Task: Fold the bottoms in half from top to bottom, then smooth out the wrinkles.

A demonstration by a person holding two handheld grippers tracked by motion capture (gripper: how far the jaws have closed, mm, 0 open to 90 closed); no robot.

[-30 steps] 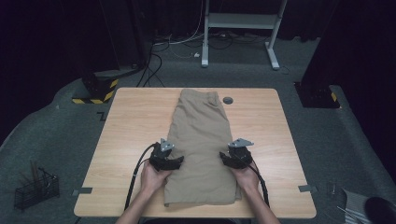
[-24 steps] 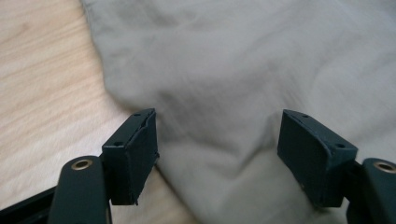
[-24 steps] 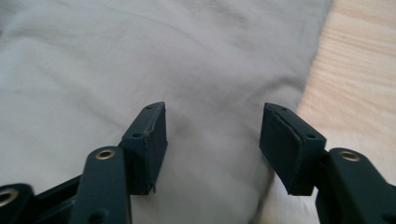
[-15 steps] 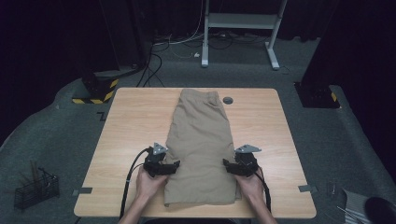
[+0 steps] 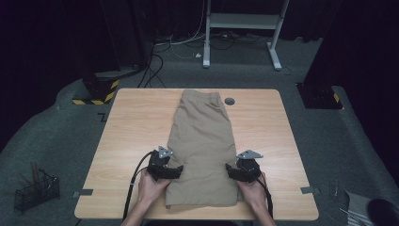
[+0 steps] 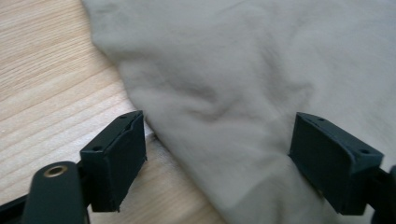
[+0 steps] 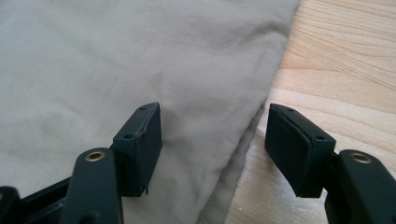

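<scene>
Both tools drawn nearer, off the shorts' (image 5: 202, 150) middle to the side edges. Left tool (image 5: 175, 170) just opened wider, right tool (image 5: 231, 170) released, straddling fabric edges; shorts flat mid-surface (image 5: 131, 122). Probably ready for regrasp.

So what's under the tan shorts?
The wooden table lies under the tan shorts; its bare wood shows on both sides. Whatever else might lie beneath is covered by cloth.

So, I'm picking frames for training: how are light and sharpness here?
High view: table evenly lit, surroundings dark, all sharp. Left gripper view: khaki shorts soft and blurred, black pads crisp. Right gripper view: fabric seam sharper, no glare.
</scene>
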